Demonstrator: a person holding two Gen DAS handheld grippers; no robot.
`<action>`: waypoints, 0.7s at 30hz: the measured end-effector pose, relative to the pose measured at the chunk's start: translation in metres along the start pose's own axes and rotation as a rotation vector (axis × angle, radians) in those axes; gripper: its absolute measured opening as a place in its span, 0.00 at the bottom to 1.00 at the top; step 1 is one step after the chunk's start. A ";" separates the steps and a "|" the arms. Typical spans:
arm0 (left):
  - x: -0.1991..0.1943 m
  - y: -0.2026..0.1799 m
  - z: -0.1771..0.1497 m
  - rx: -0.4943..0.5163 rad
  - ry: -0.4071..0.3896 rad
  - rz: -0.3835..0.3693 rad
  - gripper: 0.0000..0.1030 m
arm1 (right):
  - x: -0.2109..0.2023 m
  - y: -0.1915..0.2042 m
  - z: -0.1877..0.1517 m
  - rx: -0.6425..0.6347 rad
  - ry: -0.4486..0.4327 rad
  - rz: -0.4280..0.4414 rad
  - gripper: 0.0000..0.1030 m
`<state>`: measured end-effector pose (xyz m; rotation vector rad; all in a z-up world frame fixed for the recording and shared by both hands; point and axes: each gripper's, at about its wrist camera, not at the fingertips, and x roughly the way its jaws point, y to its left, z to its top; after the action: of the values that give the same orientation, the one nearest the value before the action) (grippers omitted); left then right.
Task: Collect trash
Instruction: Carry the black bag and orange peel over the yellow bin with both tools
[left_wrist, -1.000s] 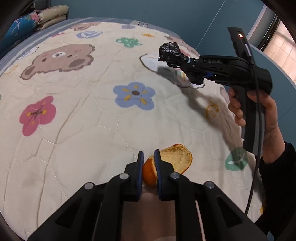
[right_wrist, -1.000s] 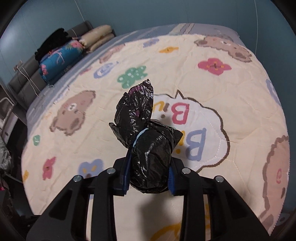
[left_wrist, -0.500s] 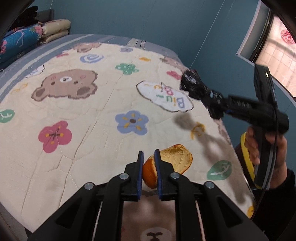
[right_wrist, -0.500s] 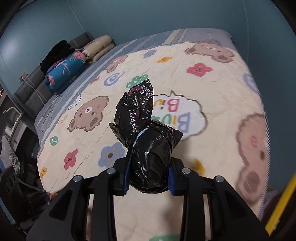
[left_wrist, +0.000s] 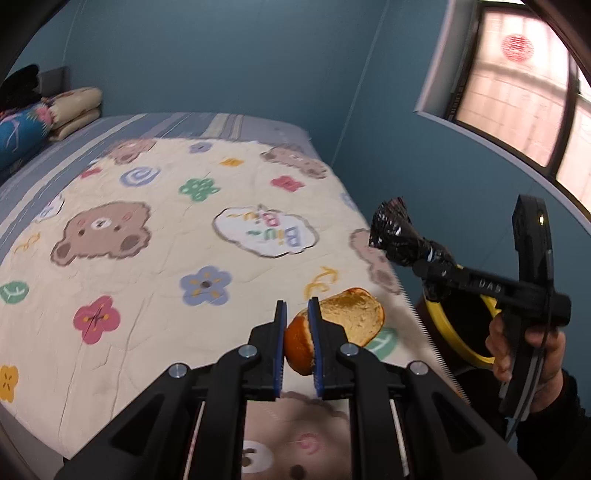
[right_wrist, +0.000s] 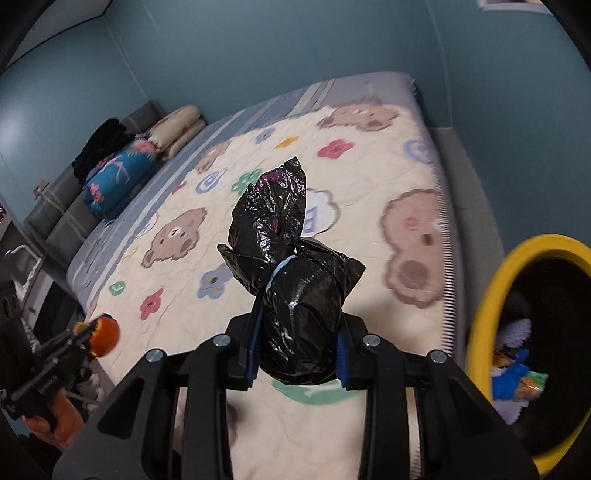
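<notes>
Left gripper (left_wrist: 297, 314), bottom centre of the left wrist view: black jaws with blue pads clamped on a half bun (left_wrist: 340, 325), glossy orange crust pinched between the pads, pale porous crumb face turned up and to the right. Held above a quilted cream bedspread (left_wrist: 155, 258) printed with brown bears, flowers and a speech cloud, stitched in wavy lines.

Right gripper (right_wrist: 297, 347), bottom centre of the right wrist view: jaws closed around a knotted black plastic bag (right_wrist: 291, 295), crinkled and shiny, bulging at the base, cinched by a pale blue band, a twisted tuft standing up above the band. In the left wrist view, same bag (left_wrist: 402, 232) at right of frame, jutting from the gripper held by a hand (left_wrist: 532, 350) in a dark sleeve, just past the bed's edge.

Round bin (right_wrist: 491, 314) with a smooth yellow rim and dark interior at lower right of the right wrist view, beside the bed, coloured scraps visible inside. Folded bedding (right_wrist: 147, 155) stacked at upper left against a blue wall (right_wrist: 258, 55).
</notes>
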<state>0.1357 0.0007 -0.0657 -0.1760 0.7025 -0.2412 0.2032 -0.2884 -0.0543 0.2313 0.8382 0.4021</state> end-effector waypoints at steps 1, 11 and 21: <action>-0.002 -0.005 0.001 0.010 -0.006 -0.007 0.11 | -0.009 -0.004 -0.003 0.010 -0.013 -0.007 0.29; 0.002 -0.057 0.016 0.130 -0.024 -0.035 0.11 | -0.075 -0.047 -0.022 0.110 -0.095 -0.058 0.30; 0.030 -0.117 0.029 0.237 -0.003 -0.098 0.11 | -0.123 -0.093 -0.026 0.175 -0.209 -0.156 0.30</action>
<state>0.1589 -0.1171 -0.0343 0.0152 0.6578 -0.4149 0.1330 -0.4243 -0.0215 0.3613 0.6805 0.1549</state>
